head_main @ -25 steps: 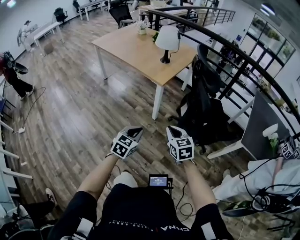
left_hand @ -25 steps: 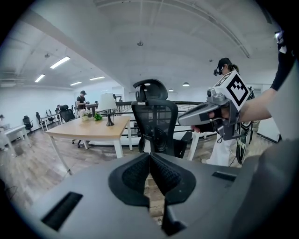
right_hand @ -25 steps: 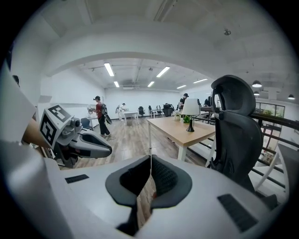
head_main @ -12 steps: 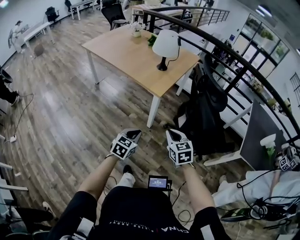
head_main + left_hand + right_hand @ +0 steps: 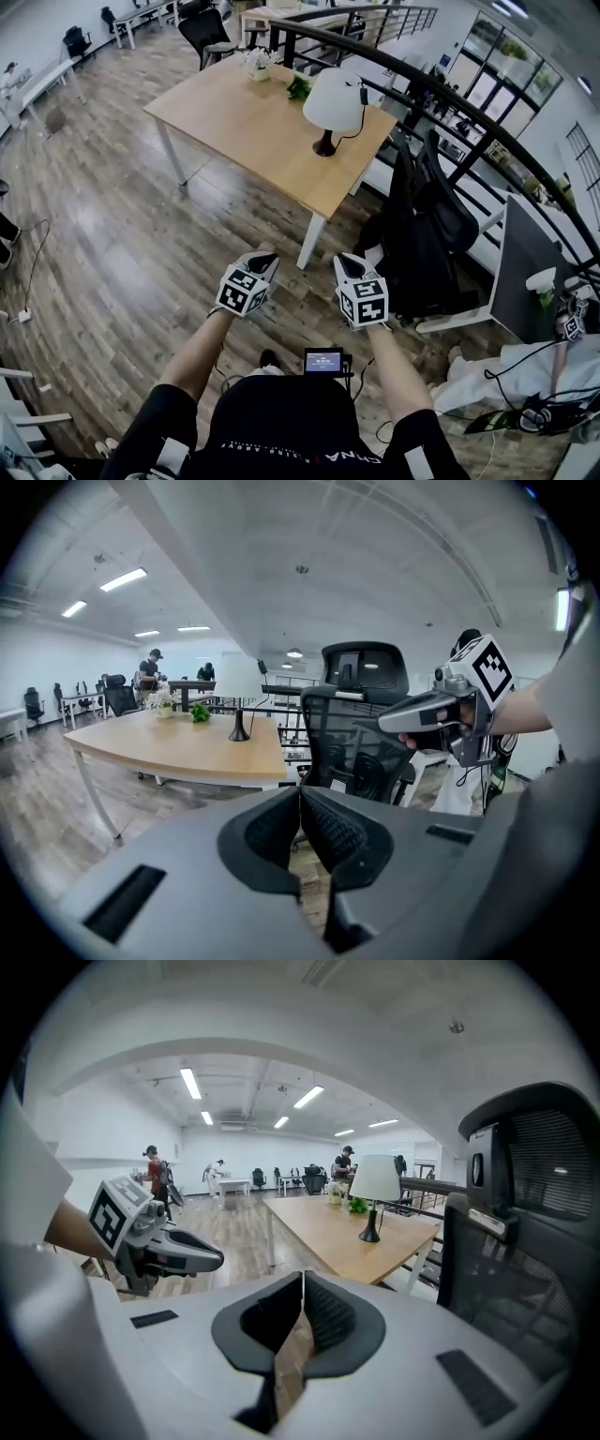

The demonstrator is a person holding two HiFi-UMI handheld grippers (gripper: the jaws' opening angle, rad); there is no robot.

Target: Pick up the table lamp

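The table lamp (image 5: 334, 104) has a white shade and a black base; it stands near the right edge of a wooden table (image 5: 234, 117). The right gripper view shows the lamp (image 5: 374, 1190) whole; in the left gripper view only the lamp's black base (image 5: 239, 728) is clear. My left gripper (image 5: 263, 258) and right gripper (image 5: 348, 262) are side by side in front of me, well short of the table. Both are shut with nothing between the jaws. The left gripper (image 5: 301, 793) and right gripper (image 5: 302, 1279) show their pads pressed together.
A black office chair (image 5: 427, 216) stands right of the table, close to my right gripper. A curved black railing (image 5: 450, 89) runs behind the table. A small plant (image 5: 298, 88) and a flower pot (image 5: 256, 64) sit on the table. Wooden floor (image 5: 103, 216) spreads to the left.
I have walked forward: the table, lamp and chair have come nearer and lower in the head view. Both grippers stay shut, held in the same pose before me.
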